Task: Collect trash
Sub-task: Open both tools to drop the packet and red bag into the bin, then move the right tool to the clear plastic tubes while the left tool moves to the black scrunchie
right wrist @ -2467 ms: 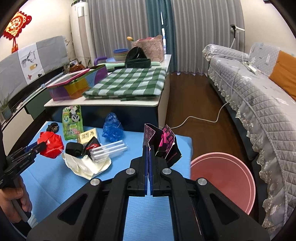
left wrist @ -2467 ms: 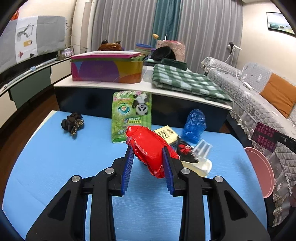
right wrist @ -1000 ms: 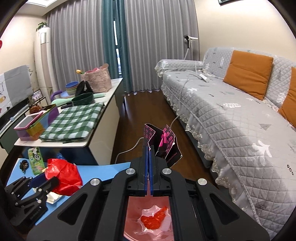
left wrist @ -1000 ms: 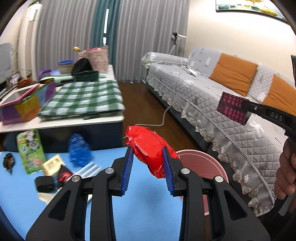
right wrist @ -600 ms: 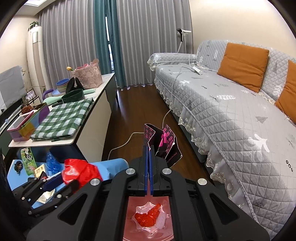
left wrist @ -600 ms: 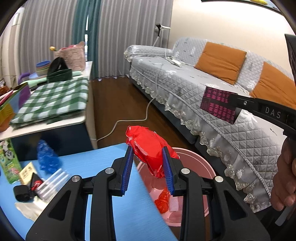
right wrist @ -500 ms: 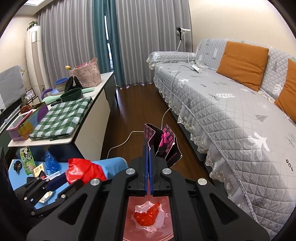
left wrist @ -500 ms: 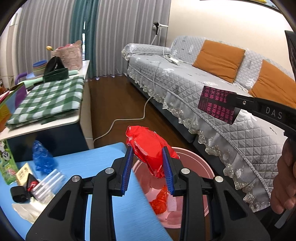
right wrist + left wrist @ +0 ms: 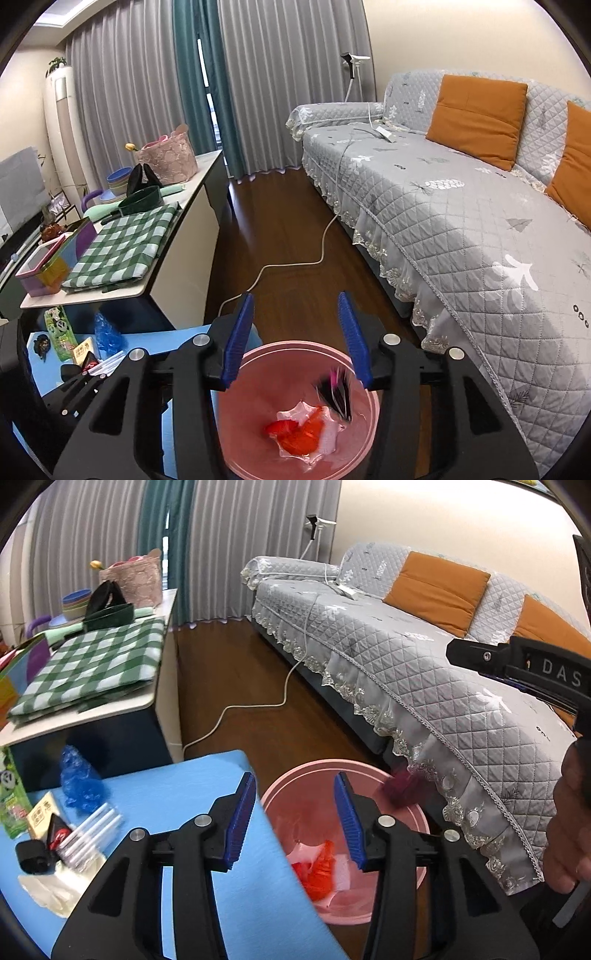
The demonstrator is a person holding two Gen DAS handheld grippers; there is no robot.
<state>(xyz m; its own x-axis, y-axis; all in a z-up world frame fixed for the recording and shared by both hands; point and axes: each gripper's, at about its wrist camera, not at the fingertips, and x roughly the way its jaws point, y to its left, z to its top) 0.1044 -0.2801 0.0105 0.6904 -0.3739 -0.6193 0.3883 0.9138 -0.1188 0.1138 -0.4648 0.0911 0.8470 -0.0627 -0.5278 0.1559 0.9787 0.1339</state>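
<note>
1. Lying in the pink bin (image 9: 236,435) below your right gripper (image 9: 295,332), the crumpled red wrapper (image 9: 299,432) rests glossy on a white scrap, and the dark pink-printed packet (image 9: 338,393), blurred, sits just beyond it.
2. Your right gripper's jaws are opening with nothing between them.
3. Your left gripper (image 9: 295,810) is likewise opening and empty, above the bin's near rim.
4. Left of that gripper, on the blue mat (image 9: 177,794), you have a blue plastic bag (image 9: 79,781), white straws (image 9: 90,829) and a black roll (image 9: 31,854).
</note>
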